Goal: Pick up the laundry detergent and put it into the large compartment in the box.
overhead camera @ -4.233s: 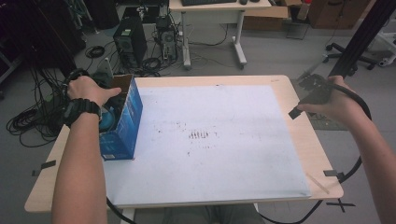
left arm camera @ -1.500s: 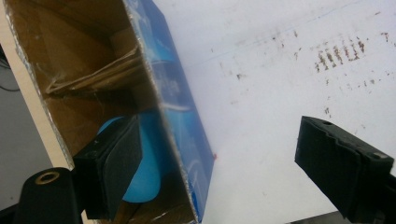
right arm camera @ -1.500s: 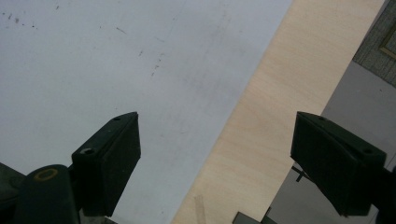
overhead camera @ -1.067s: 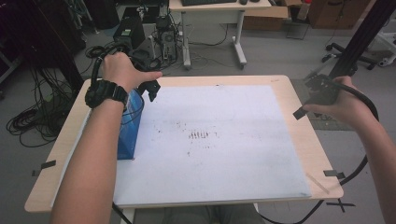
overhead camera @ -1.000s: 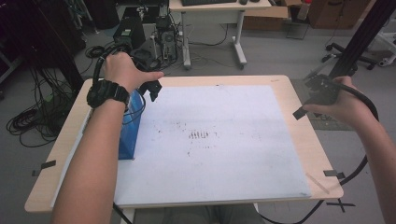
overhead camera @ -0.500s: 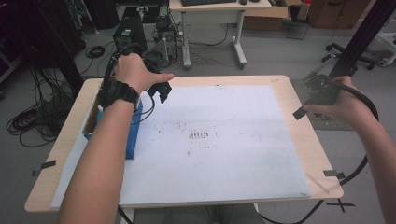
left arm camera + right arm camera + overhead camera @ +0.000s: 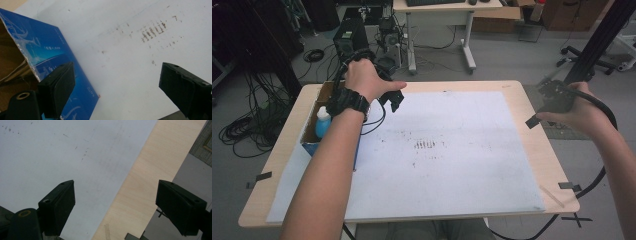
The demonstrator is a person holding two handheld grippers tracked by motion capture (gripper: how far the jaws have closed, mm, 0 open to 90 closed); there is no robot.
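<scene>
blue box at the left edge, both grippers open and empty

high view: a blue box [image 7: 314, 131] sits at the left side of the wooden table [image 7: 539, 150], on the left margin of the white sheet [image 7: 452, 150] that covers most of the top. its top is open, with brown cardboard showing inside, and a bottle [image 7: 323, 122] with a white cap and light blue body stands in it. the box is a narrow oblong; its long axis runs from the near side of the table toward the far side, roughly along the table's left edge, and its opening faces up. the person's left forearm crosses over the box's right side. the left gripper [image 7: 394, 100] is held above the sheet just right of the box's far end, jaws pointing down and toward the table's middle. the right gripper [image 7: 532, 120] is well apart from the box, over the bare wood at the right edge; its jaw gap is too small to judge here.

left gripper view: the box's glossy blue side [image 7: 60, 67], printed with pale swirls and small white text, slants across the left of the view, with its torn cardboard rim and brown inside at far left. the two black jaws stand wide apart with nothing between them; the left jaw overlaps the blue side in the picture, but whether it touches cannot be told. smudged brown marks [image 7: 152, 30] lie on the sheet beyond.

right gripper view: the jaws stand wide apart, holding nothing, above the sheet's edge and the pale wood.
</scene>
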